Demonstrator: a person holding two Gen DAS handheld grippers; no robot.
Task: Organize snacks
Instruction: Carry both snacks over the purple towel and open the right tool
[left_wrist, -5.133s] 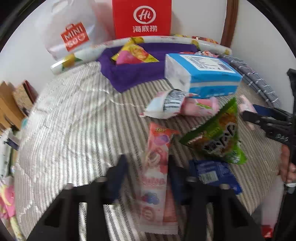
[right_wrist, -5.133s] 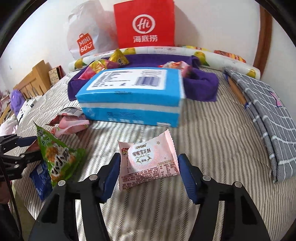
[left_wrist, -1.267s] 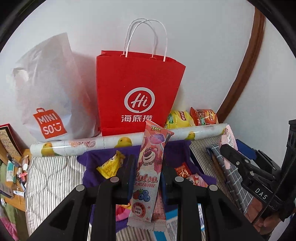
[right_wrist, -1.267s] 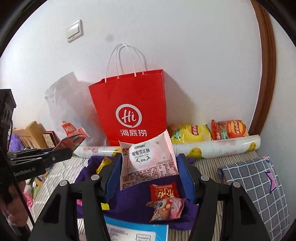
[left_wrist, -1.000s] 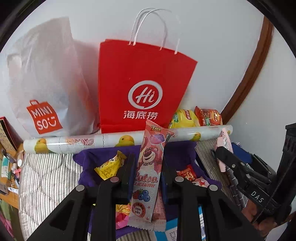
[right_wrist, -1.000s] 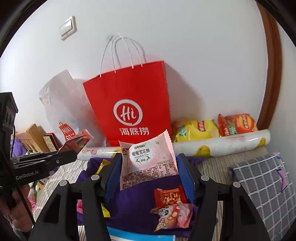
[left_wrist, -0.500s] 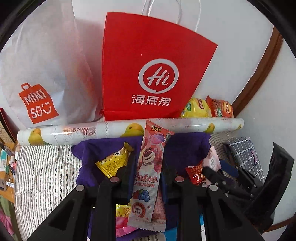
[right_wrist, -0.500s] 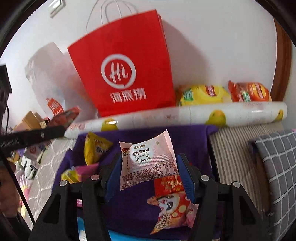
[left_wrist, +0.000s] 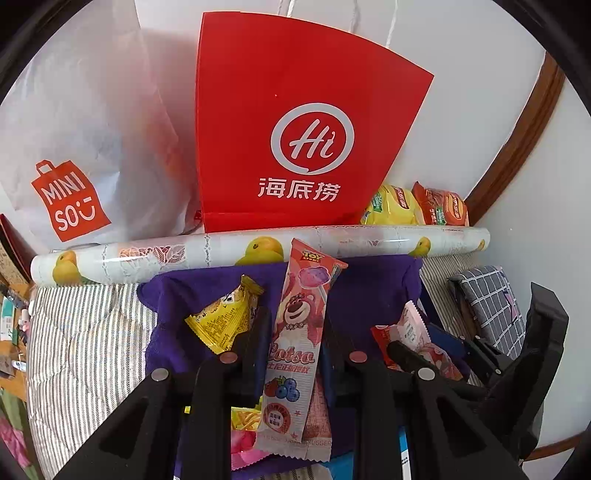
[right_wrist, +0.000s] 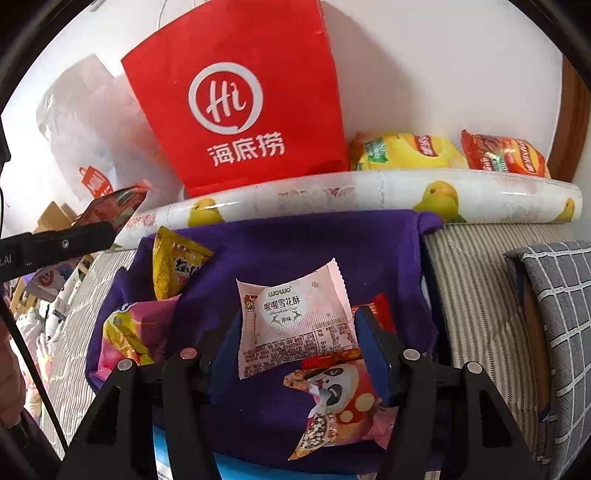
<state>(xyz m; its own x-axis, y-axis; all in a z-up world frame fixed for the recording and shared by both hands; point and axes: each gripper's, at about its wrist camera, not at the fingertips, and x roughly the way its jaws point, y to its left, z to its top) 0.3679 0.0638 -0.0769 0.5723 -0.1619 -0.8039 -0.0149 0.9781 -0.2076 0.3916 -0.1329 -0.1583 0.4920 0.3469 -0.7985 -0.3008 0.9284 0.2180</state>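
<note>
I am in the placing step, both hands loaded and held over the purple cloth (right_wrist: 280, 254) where the sorted snacks lie; my left gripper (left_wrist: 291, 332) is closed narrow on the long pink Lotso packet (left_wrist: 299, 328), pinched across its middle so that it stands upright with its top reaching toward the duck-print roll (left_wrist: 207, 251); my right gripper (right_wrist: 295, 332) stands wider, its blue pads pressed on the two side edges of the pink WOWO pouch (right_wrist: 295, 314), which faces me flat and a little tilted. Neither packet touches the cloth, as far as I can judge. Below the right pouch lie a panda-print packet (right_wrist: 332, 398) and a small red packet (right_wrist: 380, 306); to the left are a yellow packet (right_wrist: 177, 266) and a pink-and-yellow bag (right_wrist: 125, 332); the red paper bag (right_wrist: 240, 92) stands behind the roll against the wall, with two chip bags (right_wrist: 402, 151) beside it. Next, I judge, each hand must come down to a bare patch of purple and only then part its jaws; the open ground in the middle of the cloth looks best for the pouch, and the strip between the yellow packet and that spot for the Lotso bar; the two grippers sit close together, so I should lower one at a time lest they knock.
</note>
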